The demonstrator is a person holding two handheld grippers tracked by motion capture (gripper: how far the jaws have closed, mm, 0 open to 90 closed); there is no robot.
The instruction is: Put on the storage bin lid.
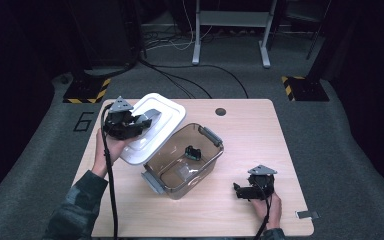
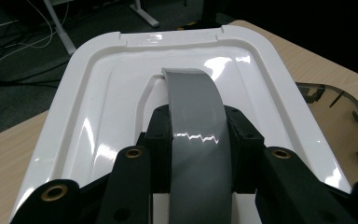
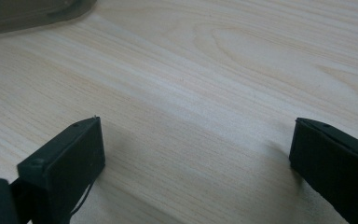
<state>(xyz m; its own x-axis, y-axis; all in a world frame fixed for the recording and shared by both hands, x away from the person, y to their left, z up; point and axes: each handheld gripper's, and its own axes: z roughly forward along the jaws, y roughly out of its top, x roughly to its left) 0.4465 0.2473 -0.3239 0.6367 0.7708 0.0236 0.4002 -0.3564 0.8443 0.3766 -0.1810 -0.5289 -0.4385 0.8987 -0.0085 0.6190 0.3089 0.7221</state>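
A white plastic lid (image 1: 156,127) with a grey handle (image 2: 195,121) is held tilted above the table's left side. My left gripper (image 1: 141,120) is shut on that grey handle, its black jaws pressing both sides (image 2: 198,140). A clear brownish box (image 1: 185,160) with grey latches stands open at the table's middle, a small black object (image 1: 194,152) inside it. My right gripper (image 1: 240,190) rests low near the front right, jaws wide apart over bare wood (image 3: 196,140), nothing between them.
The wooden table (image 1: 250,135) has a round cable hole (image 1: 220,111) near its far edge. A small grey tag (image 1: 307,215) lies at the front right corner. Beyond it, cables and desk legs (image 1: 230,30) stand on the grey carpet.
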